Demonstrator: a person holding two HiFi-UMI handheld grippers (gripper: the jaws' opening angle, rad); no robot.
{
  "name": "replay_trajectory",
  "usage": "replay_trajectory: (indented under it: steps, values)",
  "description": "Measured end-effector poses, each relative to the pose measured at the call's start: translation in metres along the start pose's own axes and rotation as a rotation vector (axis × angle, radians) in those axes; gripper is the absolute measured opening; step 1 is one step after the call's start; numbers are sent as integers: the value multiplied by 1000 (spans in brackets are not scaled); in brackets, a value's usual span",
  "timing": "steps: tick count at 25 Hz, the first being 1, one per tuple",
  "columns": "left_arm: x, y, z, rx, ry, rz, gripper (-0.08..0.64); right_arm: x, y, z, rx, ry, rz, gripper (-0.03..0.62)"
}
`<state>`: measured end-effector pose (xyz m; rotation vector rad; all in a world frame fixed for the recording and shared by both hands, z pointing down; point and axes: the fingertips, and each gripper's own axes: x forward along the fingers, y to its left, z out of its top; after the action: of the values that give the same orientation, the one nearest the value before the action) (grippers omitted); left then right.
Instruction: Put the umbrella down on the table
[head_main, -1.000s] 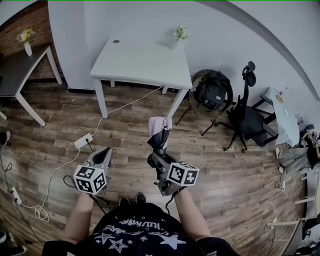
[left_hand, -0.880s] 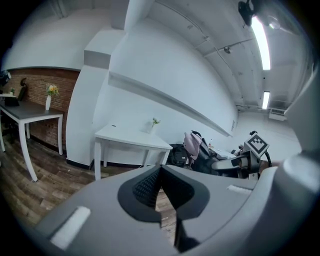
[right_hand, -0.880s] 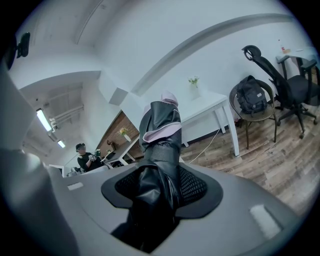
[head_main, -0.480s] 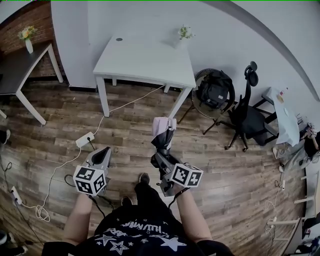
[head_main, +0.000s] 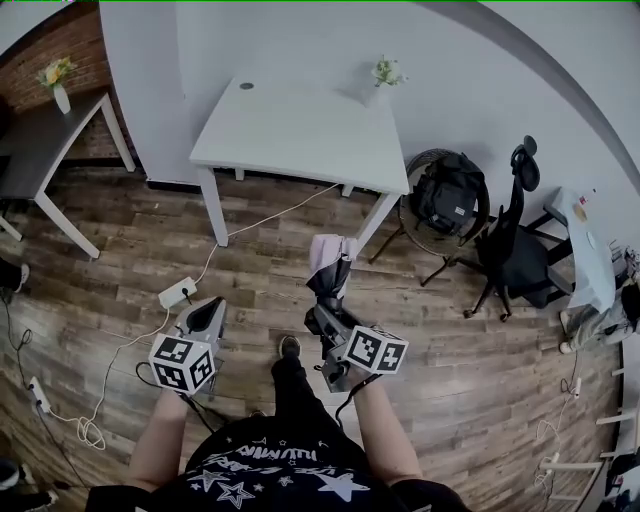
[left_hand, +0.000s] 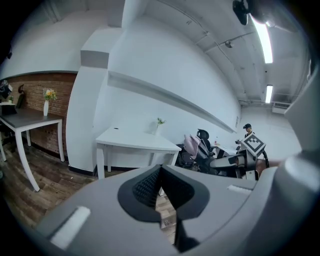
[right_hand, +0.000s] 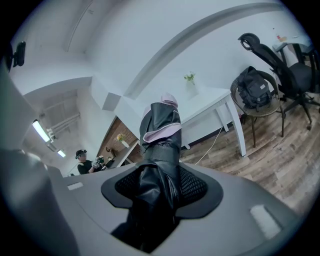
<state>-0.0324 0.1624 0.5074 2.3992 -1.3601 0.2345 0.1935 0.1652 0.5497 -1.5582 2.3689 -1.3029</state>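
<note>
Seen from above, a person's right gripper (head_main: 322, 318) pinches a folded umbrella (head_main: 330, 265) of black fabric with a pale pink lining. Both pads are clamped on the lower part of the bundle, and the rest juts out past the fingertips, aimed toward a white table (head_main: 300, 130) well ahead of them. The left gripper (head_main: 208, 314) hangs beside it, pads pressed together on nothing. The umbrella looks light, with soft, crushable cloth over a stiff central shaft, and the glossy fabric is probably a little slippery. A firm hold low on the strapped bundle suits it; the free end beyond the fingers may sag or swing when laid down
</note>
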Motion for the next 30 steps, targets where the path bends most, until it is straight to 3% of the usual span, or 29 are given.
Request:
replay_trajectory:
  steps: [18, 30]
  values:
    - [181, 46, 84, 14, 4, 64, 3, 142, -69, 159, 32, 39, 71, 221]
    - [233, 63, 103, 19, -4, 118, 3, 193, -99, 201, 68, 63, 105, 221]
